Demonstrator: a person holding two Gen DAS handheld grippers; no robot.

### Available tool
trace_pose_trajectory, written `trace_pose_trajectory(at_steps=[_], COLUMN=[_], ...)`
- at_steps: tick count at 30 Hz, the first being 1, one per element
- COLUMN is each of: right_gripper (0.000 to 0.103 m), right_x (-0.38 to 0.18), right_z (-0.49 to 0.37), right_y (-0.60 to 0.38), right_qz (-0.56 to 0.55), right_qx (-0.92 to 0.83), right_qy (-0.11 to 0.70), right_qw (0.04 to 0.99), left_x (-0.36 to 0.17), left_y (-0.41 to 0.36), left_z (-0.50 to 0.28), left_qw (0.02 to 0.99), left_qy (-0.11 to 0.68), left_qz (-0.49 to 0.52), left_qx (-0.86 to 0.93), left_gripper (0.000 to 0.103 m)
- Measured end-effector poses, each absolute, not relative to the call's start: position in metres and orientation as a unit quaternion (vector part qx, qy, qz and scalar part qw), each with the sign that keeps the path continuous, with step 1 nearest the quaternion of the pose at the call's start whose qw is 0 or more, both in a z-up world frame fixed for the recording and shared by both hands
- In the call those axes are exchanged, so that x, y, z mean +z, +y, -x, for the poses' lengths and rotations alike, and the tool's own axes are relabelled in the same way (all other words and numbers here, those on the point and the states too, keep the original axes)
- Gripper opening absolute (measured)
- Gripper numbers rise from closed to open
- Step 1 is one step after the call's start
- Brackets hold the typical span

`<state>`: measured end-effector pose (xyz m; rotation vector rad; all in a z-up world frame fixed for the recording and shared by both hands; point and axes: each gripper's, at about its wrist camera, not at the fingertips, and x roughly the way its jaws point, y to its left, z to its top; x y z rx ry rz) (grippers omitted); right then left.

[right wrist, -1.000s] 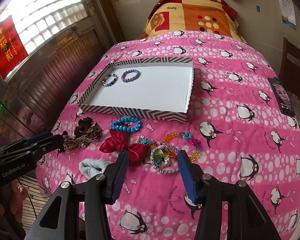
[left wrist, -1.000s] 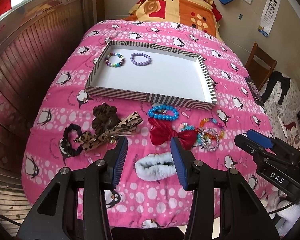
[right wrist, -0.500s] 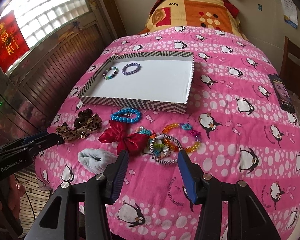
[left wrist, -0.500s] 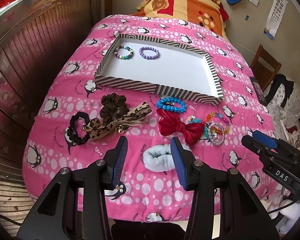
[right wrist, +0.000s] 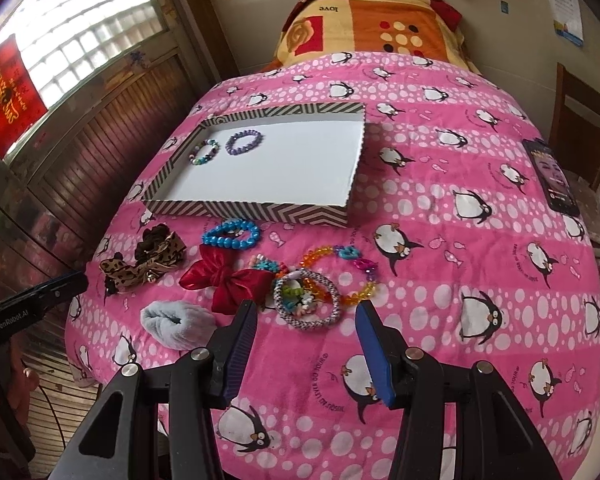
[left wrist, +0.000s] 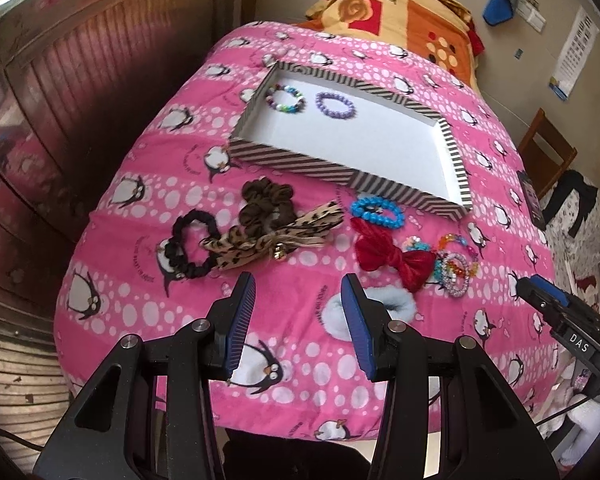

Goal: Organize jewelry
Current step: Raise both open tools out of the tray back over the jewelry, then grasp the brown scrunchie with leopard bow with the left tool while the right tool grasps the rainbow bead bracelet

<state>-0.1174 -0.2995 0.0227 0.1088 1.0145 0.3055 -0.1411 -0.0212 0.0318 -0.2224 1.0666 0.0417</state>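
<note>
A striped tray [left wrist: 342,174] [right wrist: 252,213] lies on the pink bed and holds a multicolour bracelet [left wrist: 286,98] [right wrist: 204,152] and a purple bracelet [left wrist: 335,105] [right wrist: 244,141]. In front of it lie a blue bead bracelet [left wrist: 376,212] [right wrist: 231,234], a red bow [left wrist: 392,258] [right wrist: 226,278], a pile of bracelets [left wrist: 454,264] [right wrist: 312,292], a leopard bow [left wrist: 268,240] [right wrist: 144,262], scrunchies and a pale fluffy band [left wrist: 396,300] [right wrist: 178,322]. My left gripper [left wrist: 298,300] and right gripper [right wrist: 306,328] are open and empty, above the near bed edge.
A phone [right wrist: 552,180] lies on the bed's right side. An orange pillow [right wrist: 376,20] is at the head. A wooden wall panel [left wrist: 80,80] runs along the left, and a chair [left wrist: 546,152] stands to the right.
Both grippers have drawn back a little from the bed, and the left one has swung leftward. Nothing on the bed has moved.
</note>
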Motion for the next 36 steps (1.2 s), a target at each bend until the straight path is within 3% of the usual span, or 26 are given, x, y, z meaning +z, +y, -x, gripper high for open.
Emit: trace_pose_trajectory(at_steps=[6,9,12,36], right_gripper=[0.049,0.049,0.049,0.049], right_x=[0.017,0.014,0.01,-0.031], right_z=[0.115,0.113,0.112,0.076], right_y=[-0.307,-0.312,-0.317,-0.325], right_qz=[-0.054,-0.057,-0.06,-0.05], right_qx=[0.14,0.137,0.132,0.102], right_qy=[0.491,0.495,0.498,0.522], right_qw=[0.858,0.856,0.855,0.846], left_x=[0.023,0.02,0.017,0.006], left_y=[0.002,0.013,0.026,0.033], left_z=[0.143,0.143,0.143,0.095], left_qw=[0.844,0.839,0.834,0.827], left_qy=[0.519,0.523,0.526,0.545], left_qz=[0.131,0.146,0.165,0.14], left_qx=[0.028,0.029,0.034,0.015], left_gripper=[0.044,0.054,0.057,0.057])
